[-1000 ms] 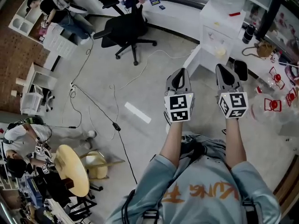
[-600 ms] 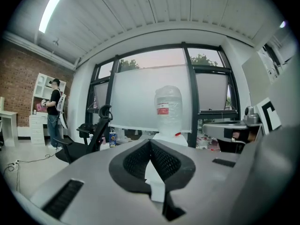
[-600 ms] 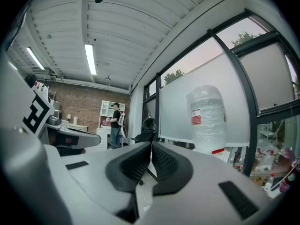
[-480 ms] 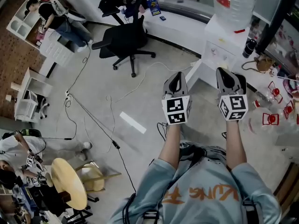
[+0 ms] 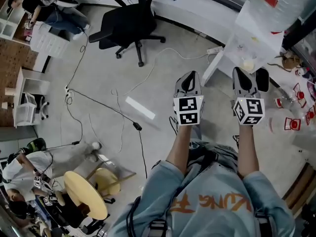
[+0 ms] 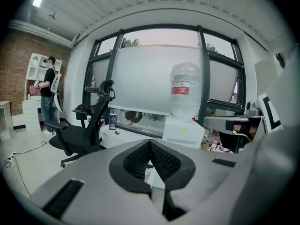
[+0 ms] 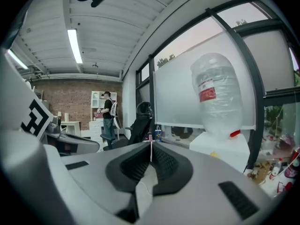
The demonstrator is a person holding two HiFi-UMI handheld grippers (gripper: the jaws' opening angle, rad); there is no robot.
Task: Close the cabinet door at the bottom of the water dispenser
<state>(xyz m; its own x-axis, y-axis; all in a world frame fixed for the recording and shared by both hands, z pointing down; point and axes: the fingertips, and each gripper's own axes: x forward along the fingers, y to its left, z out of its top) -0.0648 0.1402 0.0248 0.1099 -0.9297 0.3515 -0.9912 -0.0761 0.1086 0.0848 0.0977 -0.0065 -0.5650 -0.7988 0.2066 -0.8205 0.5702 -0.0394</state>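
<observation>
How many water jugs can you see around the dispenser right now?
1. The water jug sits upturned on top of the white water dispenser, at the head view's upper right. Others could be hidden beyond the frame edges.

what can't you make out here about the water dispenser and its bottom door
Cabinet door: head view, seen edge-on from above; handle and inside not visible.
Water dispenser, lower half: gripper views, hidden behind the left gripper and right gripper themselves.
Water bottle: head view, cut off by top edge.
Bottle label: print too small in every view.
</observation>
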